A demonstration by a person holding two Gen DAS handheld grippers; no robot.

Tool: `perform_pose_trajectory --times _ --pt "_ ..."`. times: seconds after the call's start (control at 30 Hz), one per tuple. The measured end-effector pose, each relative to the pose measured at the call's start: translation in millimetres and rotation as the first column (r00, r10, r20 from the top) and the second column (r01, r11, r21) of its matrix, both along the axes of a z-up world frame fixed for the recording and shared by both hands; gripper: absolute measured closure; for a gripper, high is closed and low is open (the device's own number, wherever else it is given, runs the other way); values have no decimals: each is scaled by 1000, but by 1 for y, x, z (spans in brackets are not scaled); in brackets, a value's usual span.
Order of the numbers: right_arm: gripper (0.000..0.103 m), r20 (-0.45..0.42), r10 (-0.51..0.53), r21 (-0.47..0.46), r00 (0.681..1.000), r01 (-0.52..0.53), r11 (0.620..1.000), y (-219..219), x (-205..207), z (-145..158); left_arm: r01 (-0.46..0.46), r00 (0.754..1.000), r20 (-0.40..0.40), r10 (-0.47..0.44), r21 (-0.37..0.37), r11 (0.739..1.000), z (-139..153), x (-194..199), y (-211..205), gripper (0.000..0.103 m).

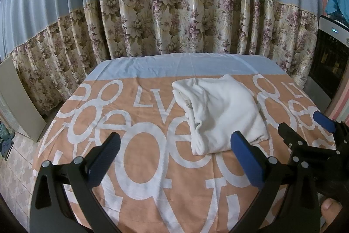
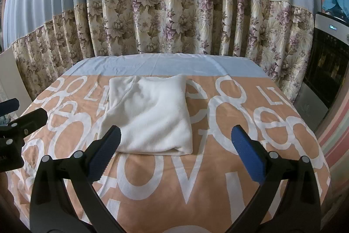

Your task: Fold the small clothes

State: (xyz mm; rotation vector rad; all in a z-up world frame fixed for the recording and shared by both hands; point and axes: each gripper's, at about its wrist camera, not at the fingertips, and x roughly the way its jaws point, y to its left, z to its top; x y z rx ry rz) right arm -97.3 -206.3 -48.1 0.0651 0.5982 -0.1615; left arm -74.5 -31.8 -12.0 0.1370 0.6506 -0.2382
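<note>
Folded white garment (image 2: 148,115) on bedsheet (image 2: 196,178), just ahead of right tool (image 2: 174,156), untouched.

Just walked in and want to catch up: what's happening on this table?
A person holds a gripper in each hand over a table spread with an orange lettered cloth. A white garment lies on it, folded into a compact rectangle. The left gripper and the right gripper are both open and hold nothing, near the garment's front edge.
</note>
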Motion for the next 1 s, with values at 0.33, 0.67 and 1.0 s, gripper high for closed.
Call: perform_pose_trajectory --times 0.33,0.67,1.0 --pt "3 0 0 1 1000 0 1000 -3 1 0 -2 1000 -2 2 3 1000 1 1 1 2" --pt "3 0 1 2 1000 -1 1000 -5 1 -1 -13 1000 15 12 20 1000 2 1 6 2" --pt "3 -1 1 0 1000 -1 1000 -8 1 -1 -29 999 20 28 32 999 0 1 10 2"
